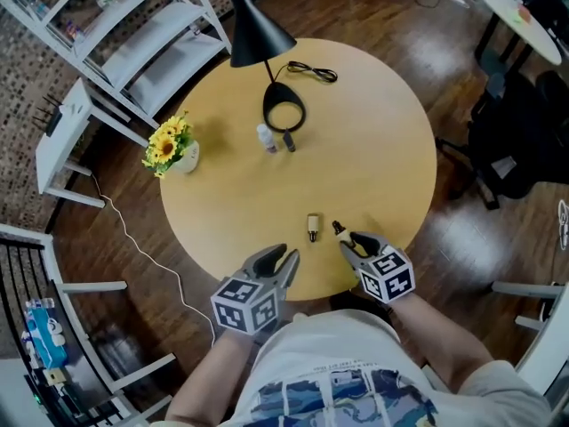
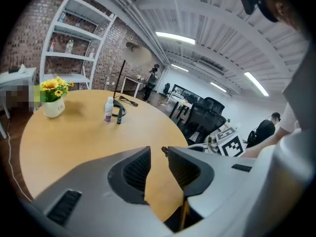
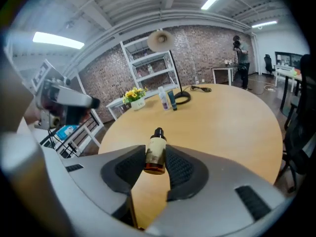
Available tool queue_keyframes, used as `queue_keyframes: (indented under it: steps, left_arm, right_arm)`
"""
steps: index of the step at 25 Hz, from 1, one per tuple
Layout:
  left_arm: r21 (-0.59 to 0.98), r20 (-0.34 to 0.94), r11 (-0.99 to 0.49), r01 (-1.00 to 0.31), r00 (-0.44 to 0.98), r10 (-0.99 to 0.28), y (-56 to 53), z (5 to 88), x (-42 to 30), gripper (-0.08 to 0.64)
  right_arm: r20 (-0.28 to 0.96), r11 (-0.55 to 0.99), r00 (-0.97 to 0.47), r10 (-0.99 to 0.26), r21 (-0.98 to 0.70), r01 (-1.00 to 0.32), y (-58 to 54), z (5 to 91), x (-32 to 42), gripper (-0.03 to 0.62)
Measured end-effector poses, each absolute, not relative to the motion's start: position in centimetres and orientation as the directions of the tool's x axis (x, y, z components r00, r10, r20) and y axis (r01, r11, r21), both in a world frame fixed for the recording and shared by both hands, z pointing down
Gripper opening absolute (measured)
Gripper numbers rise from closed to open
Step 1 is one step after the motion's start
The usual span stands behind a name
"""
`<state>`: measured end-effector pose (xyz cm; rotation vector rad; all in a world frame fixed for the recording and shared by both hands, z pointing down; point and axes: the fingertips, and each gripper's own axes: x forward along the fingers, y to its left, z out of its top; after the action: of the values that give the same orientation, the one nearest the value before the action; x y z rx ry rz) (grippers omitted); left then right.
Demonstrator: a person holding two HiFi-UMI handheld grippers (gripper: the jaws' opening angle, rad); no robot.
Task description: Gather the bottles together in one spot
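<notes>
A small amber bottle with a black cap [image 3: 156, 153] is upright between the pads of my right gripper [image 3: 157, 159], which is shut on it. In the head view this bottle [image 1: 339, 229] is at the tips of the right gripper [image 1: 347, 240], near the round wooden table's [image 1: 373, 149] front edge. A second small amber bottle [image 1: 313, 228] stands on the table just left of it. A white bottle [image 1: 266, 137] and a dark one [image 1: 289, 140] stand by the lamp base. My left gripper [image 1: 286, 263] hovers at the front edge, its jaws slightly apart with nothing between them [image 2: 159, 154].
A black lamp [image 1: 256, 25] with a ring base [image 1: 284, 109] and a cable [image 1: 311, 71] takes up the table's far side. A pot of yellow flowers [image 1: 173, 148] stands at the left edge. White shelving [image 1: 133, 34] is beyond the table, dark chairs [image 1: 511, 140] to the right.
</notes>
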<state>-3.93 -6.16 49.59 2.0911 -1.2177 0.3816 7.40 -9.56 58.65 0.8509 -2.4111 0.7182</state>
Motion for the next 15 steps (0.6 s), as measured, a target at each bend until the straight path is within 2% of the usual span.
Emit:
queue_keyframes:
  steps: [4, 5, 8, 12, 15]
  left_arm:
    - [0.521, 0.498, -0.359, -0.775, 0.617, -0.61, -9.4, 48.9, 0.2, 0.12]
    - [0.552, 0.482, -0.359, -0.753, 0.639, -0.599, -10.2, 48.5, 1.2, 0.148]
    - [0.638, 0.437, -0.352, -0.685, 0.699, -0.566, -12.4, 47.7, 3.6, 0.163]
    - [0.714, 0.406, -0.327, -0.619, 0.747, -0.527, -14.0, 47.6, 5.9, 0.158]
    - [0.756, 0.386, -0.303, -0.58, 0.769, -0.509, -14.6, 47.5, 7.0, 0.106]
  right_arm:
    - [0.444, 0.708, -0.764, -0.469, -0.328, -0.625, -10.1, 52.6, 8.2, 0.144]
    - [0.413, 0.723, -0.776, -0.477, -0.318, -0.614, -10.1, 51.3, 8.3, 0.144]
    - [0.344, 0.765, -0.798, -0.494, -0.263, -0.587, -10.3, 48.6, 8.5, 0.144]
    - [0.318, 0.797, -0.802, -0.506, -0.183, -0.576, -10.7, 47.5, 9.2, 0.144]
    - [0.32, 0.815, -0.8, -0.507, -0.126, -0.566, -11.0, 47.5, 9.6, 0.144]
